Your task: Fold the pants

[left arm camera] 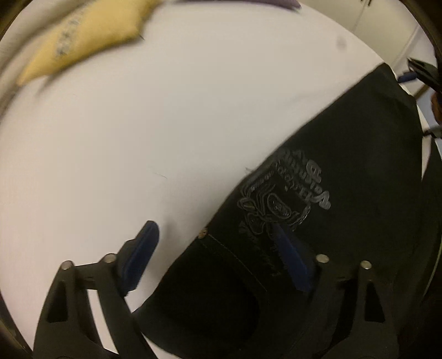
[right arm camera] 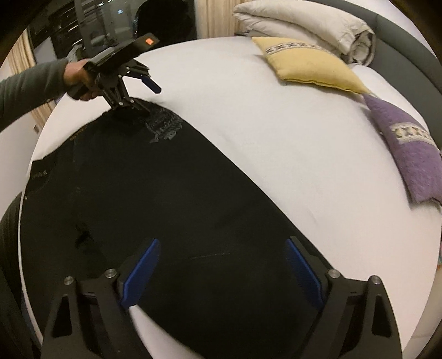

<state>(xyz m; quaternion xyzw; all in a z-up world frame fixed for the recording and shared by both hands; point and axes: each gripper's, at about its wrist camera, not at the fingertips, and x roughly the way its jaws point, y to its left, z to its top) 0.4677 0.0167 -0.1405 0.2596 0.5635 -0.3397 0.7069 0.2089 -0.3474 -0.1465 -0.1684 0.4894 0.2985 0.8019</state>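
Black pants [right arm camera: 165, 193] lie spread flat on a white bed sheet [right arm camera: 248, 110], with a grey printed logo [left arm camera: 287, 193] near a pocket rivet [left arm camera: 203, 233]. My left gripper [left arm camera: 215, 248] hovers open over the pants' edge by that logo, one blue pad [left arm camera: 141, 254] over the sheet and the other over the cloth. In the right wrist view a hand [right arm camera: 80, 77] holds the left gripper [right arm camera: 149, 96] at the pants' far end. My right gripper [right arm camera: 223, 268] stands open above the near part of the pants. Nothing is pinched between its pads.
A yellow cushion [right arm camera: 309, 66] and a purple cushion [right arm camera: 408, 149] lie on the bed's far right, beside a folded white duvet [right arm camera: 304, 24]. A grey bed frame [right arm camera: 408, 38] curves behind them. Bare sheet stretches between the pants and the cushions.
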